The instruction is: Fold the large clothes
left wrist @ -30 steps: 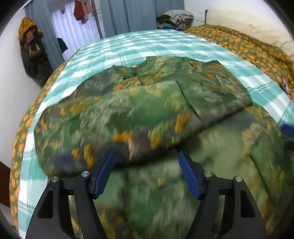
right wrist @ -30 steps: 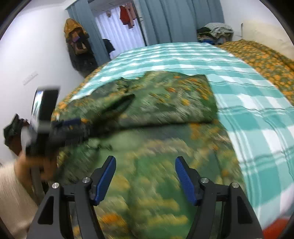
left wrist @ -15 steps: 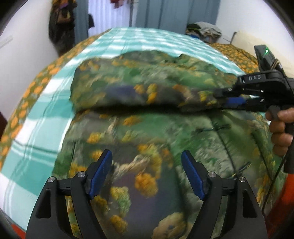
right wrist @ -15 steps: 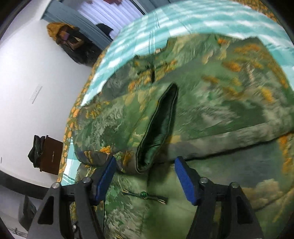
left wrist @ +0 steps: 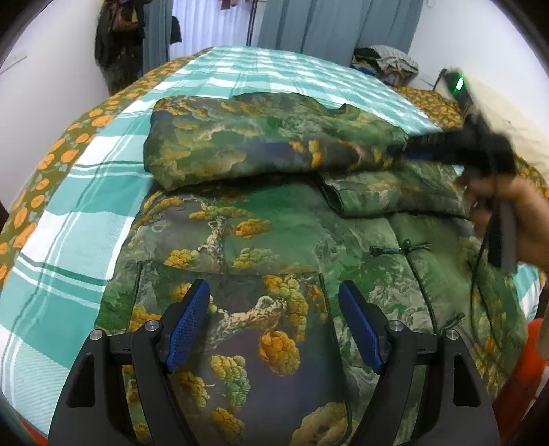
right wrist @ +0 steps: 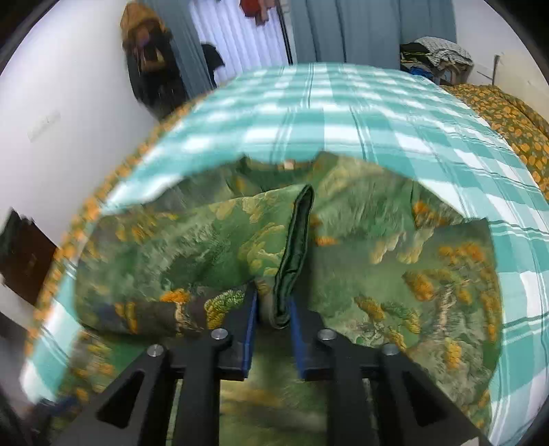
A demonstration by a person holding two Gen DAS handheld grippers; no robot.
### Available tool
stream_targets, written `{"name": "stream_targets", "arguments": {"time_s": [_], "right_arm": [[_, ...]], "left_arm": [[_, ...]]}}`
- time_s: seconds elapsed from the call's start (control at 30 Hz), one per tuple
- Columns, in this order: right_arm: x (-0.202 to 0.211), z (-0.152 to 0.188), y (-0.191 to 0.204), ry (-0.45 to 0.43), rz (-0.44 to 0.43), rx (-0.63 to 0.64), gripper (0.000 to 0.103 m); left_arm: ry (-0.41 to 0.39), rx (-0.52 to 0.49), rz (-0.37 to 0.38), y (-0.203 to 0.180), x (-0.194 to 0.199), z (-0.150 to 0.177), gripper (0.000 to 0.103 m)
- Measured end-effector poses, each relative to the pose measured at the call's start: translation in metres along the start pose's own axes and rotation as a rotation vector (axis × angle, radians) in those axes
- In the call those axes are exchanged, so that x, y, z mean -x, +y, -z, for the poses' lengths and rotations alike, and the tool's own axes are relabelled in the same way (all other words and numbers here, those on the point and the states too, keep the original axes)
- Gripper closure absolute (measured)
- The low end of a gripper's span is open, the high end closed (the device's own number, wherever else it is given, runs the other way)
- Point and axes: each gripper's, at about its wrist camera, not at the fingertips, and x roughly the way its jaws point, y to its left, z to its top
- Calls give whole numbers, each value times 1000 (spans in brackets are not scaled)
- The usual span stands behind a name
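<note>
A large green padded jacket [left wrist: 260,240] with orange and yellow tree print lies on the bed, its sleeves folded across the chest. My left gripper [left wrist: 274,319] is open and empty, just above the jacket's lower part. My right gripper [right wrist: 272,319] is shut on the dark green cuff of a folded sleeve [right wrist: 295,247]. In the left wrist view the right gripper [left wrist: 405,151] is blurred at the right side of the jacket, held by a hand [left wrist: 514,219].
The bed has a teal and white checked cover [left wrist: 274,68] over an orange-flowered sheet [left wrist: 44,171]. Grey-blue curtains [left wrist: 326,24] and hanging clothes [left wrist: 116,37] stand behind. A pile of clothes [left wrist: 387,61] sits at the far right corner.
My right gripper has closed on the sleeve cuff. My left gripper stays open and has drawn back a little over the jacket's lower part.
</note>
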Motion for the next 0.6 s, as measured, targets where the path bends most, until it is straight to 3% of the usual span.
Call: {"name": "stream_targets", "arguments": {"time_s": [0.03, 0.07, 0.13, 0.2, 0.33, 0.53, 0.6], "right_arm": [[-9, 7, -2, 34, 12, 8, 63], [-9, 12, -4, 36, 6, 8, 61], [2, 20, -6, 7, -10, 17, 59], [20, 24, -3, -44, 28, 57, 59], [51, 16, 9, -166, 22, 155, 59], [8, -4, 23, -48, -64, 134, 59], [-12, 2, 17, 6, -64, 88, 59]], "left_arm": [[3, 3, -1, 0, 2, -1, 24], [8, 7, -1, 1, 5, -3, 24], [14, 15, -2, 2, 16, -14, 24], [2, 23, -1, 2, 26, -29, 24], [-23, 68, 25, 12, 30, -82, 18], [26, 37, -38, 31, -50, -147, 21], [76, 33, -76, 40, -83, -149, 30]]}}
